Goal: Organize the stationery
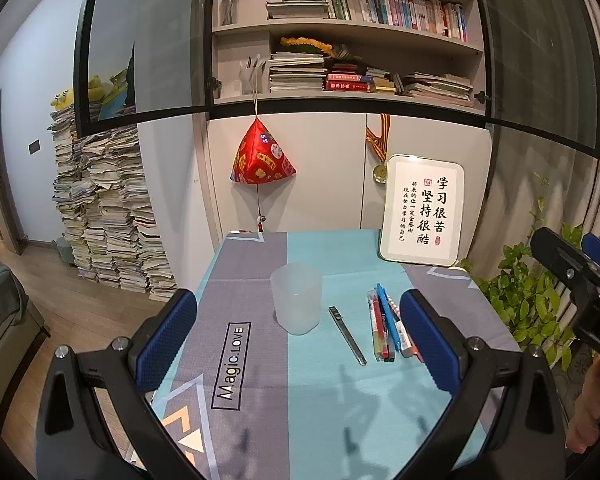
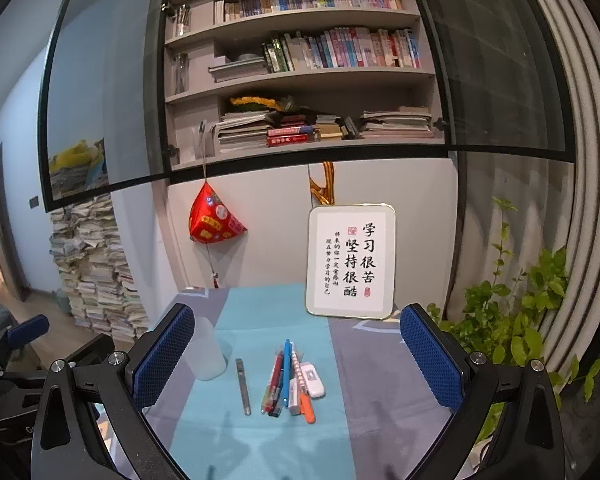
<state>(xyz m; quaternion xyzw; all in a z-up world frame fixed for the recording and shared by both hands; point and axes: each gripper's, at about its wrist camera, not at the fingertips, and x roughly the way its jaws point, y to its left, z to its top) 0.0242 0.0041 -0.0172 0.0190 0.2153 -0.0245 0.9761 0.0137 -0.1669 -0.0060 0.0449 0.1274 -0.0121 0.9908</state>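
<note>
1. The table (image 1: 260, 420) carries a translucent cup (image 1: 296, 298).
2. Both the left gripper (image 1: 298, 336) and right gripper (image 2: 296, 356) are spread wide, holding nothing.
3. The pens (image 2: 284, 380) lie right of the cup, and 1 grey pen (image 2: 243, 386) lies between them.

Ahead of the right gripper (image 2: 296, 364) lies the pen bundle (image 2: 288, 380); a lone pen (image 2: 243, 386) lies left of it, the cup (image 2: 208, 354) farther left.

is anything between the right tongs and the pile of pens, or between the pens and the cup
Nothing visible blocks the open right tongs from the pile of pens; only bare tablecloth lies before them. Between the pens and the translucent cup lies one grey metal bar, flat on the cloth and easily cleared.
</note>
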